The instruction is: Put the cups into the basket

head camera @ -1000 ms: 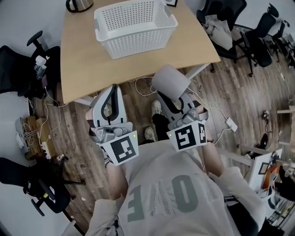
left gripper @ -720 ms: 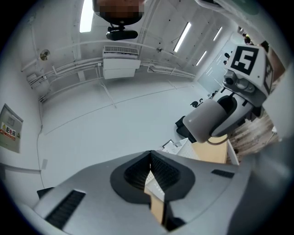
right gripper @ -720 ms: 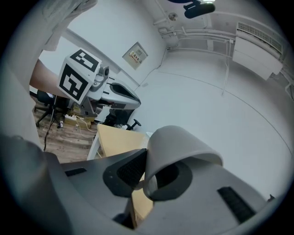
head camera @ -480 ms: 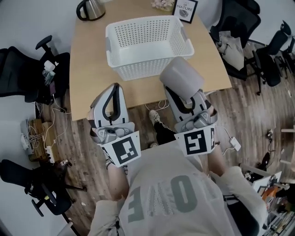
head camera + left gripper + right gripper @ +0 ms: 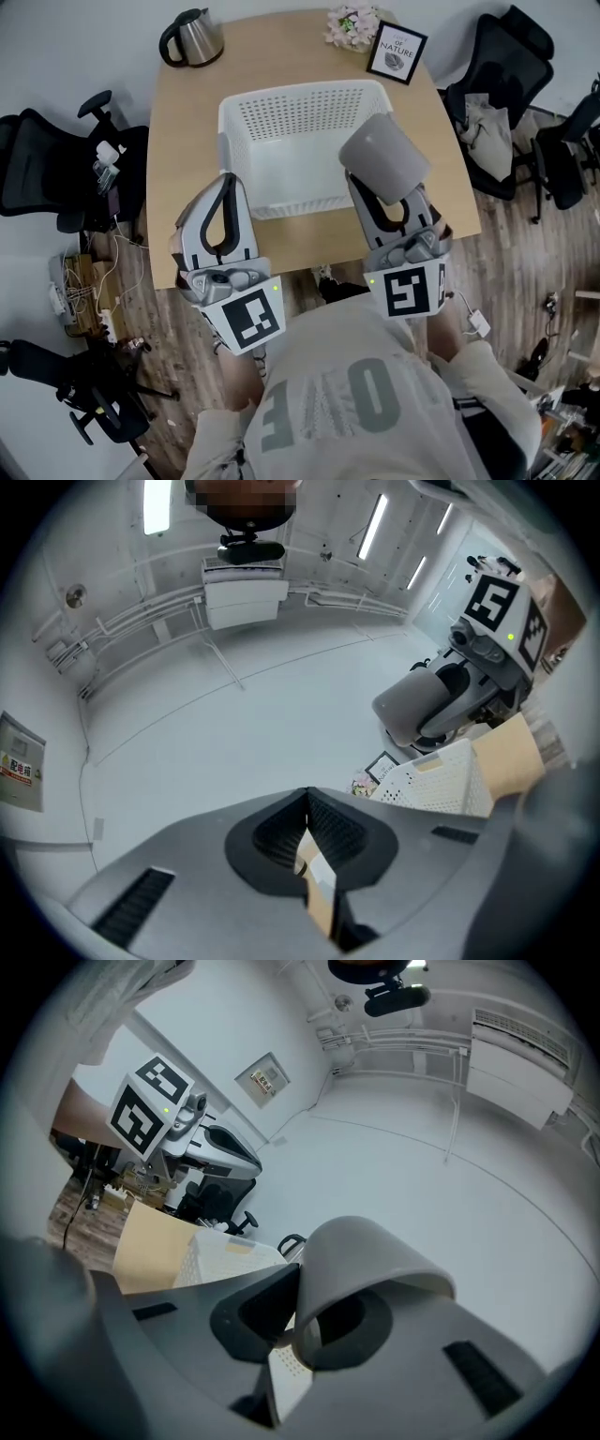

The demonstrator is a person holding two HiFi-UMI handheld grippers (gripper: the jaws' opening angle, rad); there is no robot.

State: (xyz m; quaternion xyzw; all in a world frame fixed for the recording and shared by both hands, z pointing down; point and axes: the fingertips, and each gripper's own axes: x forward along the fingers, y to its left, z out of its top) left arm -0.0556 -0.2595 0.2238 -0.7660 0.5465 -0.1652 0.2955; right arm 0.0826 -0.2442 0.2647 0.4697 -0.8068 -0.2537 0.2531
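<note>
1. Cup (image 5: 383, 157): plain grey, tilted with its base towards the head camera, its rim clamped in the jaws of the right gripper (image 5: 380, 192), overlapping the basket's right rim in the head view.
2. Basket (image 5: 291, 199): white, perforated, rectangular, upright on the table (image 5: 187, 112).

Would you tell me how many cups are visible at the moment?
1: a grey cup clamped in the right gripper, overlapping the white basket's right side in the head view. Others may be hidden behind it.
</note>
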